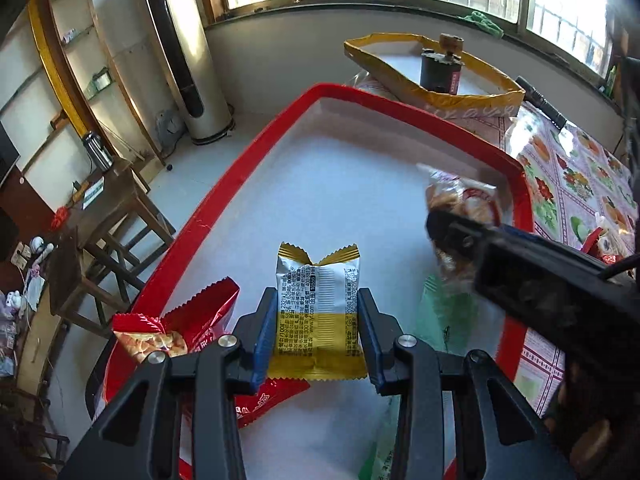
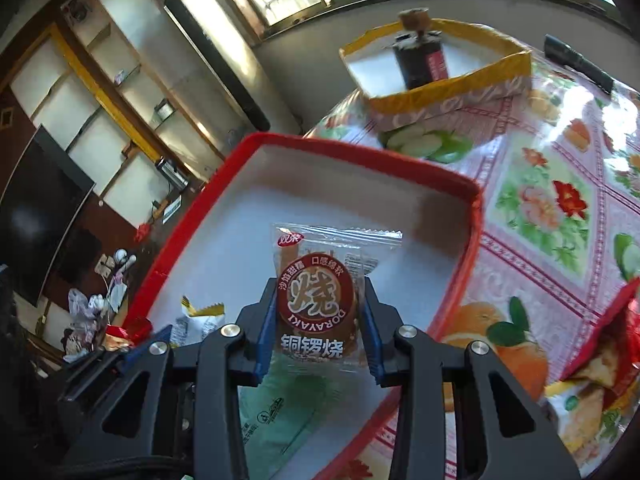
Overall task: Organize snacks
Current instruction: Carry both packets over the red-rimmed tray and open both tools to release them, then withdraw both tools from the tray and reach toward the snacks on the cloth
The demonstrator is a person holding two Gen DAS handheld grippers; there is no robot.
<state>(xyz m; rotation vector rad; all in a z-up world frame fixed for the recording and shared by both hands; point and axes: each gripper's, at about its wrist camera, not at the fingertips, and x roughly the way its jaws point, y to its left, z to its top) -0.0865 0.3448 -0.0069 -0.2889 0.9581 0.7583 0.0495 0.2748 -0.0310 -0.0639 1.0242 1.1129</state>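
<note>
Only the right wrist view shows the dorayaki packet, clamped by the right gripper above the red-rimmed tray. The left gripper pinches a gold-and-white snack packet near the tray's left edge.

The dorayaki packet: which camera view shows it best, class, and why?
The right wrist view: the dorayaki packet faces the lens, label legible, gripped by the right gripper. The left wrist view shows it blurred, partly hidden.

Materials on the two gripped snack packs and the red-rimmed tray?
Gold-and-white pack: opaque, likely foil-laminate film; zigzag-crimped ends, printed.
Dorayaki pack: clear glossy plastic film, cake visible through it.
Red-rimmed tray: probably cardboard; matte white floor, shiny, possibly taped rim.
</note>
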